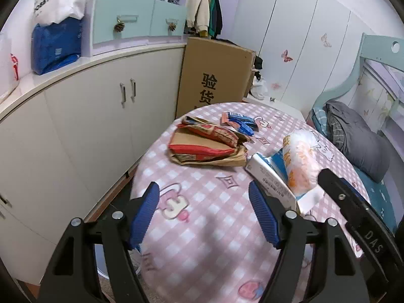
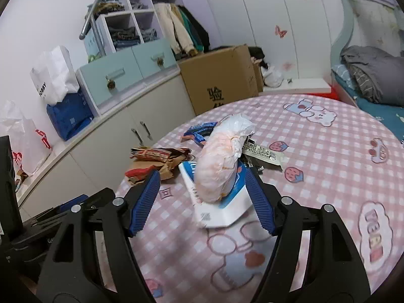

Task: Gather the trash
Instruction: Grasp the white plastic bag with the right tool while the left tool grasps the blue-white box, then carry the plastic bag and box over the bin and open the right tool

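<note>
Trash lies on a round table with a pink checked cloth (image 1: 202, 227) (image 2: 328, 156). A crumpled red and brown paper bag (image 1: 207, 146) (image 2: 156, 161) lies at the far left. Blue wrappers (image 1: 240, 122) (image 2: 199, 131) lie behind it. A white-orange plastic bag (image 1: 300, 161) (image 2: 222, 161) rests on a white and blue carton (image 1: 270, 179) (image 2: 219, 207). A flat printed wrapper (image 2: 262, 152) lies behind the carton. My left gripper (image 1: 204, 207) is open above the cloth, near the paper bag. My right gripper (image 2: 202, 197) is open, its fingers either side of the carton and plastic bag.
White cabinets (image 1: 75, 131) with teal drawers (image 1: 136, 25) stand left of the table. A cardboard box (image 1: 217, 75) (image 2: 222, 80) stands behind the table. A bed with grey bedding (image 1: 358, 136) (image 2: 373, 73) is at the right. The right gripper's body (image 1: 353, 207) shows at the left view's right edge.
</note>
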